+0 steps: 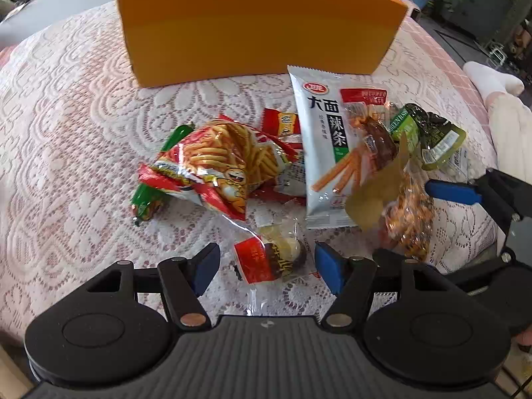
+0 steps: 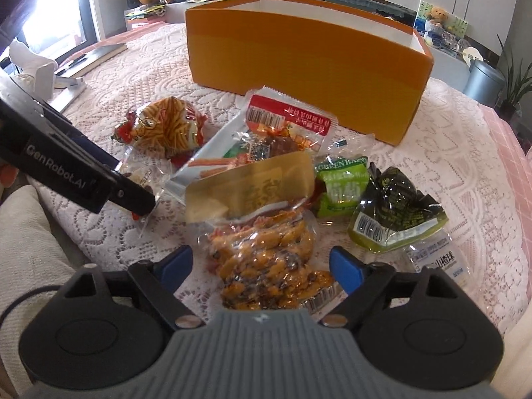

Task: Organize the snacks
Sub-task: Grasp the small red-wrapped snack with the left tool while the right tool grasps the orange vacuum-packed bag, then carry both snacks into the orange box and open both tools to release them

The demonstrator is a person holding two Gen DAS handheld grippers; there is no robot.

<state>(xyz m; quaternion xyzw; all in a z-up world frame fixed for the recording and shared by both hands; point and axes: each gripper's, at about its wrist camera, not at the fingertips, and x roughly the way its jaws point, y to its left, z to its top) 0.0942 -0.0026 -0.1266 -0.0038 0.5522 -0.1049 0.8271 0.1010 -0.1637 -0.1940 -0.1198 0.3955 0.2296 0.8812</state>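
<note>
Where lace spreads, crinkly snack packets [image 1: 212, 163]

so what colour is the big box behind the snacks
Orange outside, white inside; the box shows best in the right wrist view.

The box [image 1: 259, 30] stands at the back of the tablecloth [image 1: 66, 106], with the snack pile in front of it. In the left wrist view, the noodle snack bag [image 1: 212, 163] lies left of the spicy strip packet [image 1: 324, 153]. The small wrapped candy [image 1: 269, 257] lies nearest, between the left gripper's [image 1: 266, 267] 2 spread fingers. The peanut bag [image 2: 266, 266] lies between the right gripper's [image 2: 261, 267] fingers.
</note>
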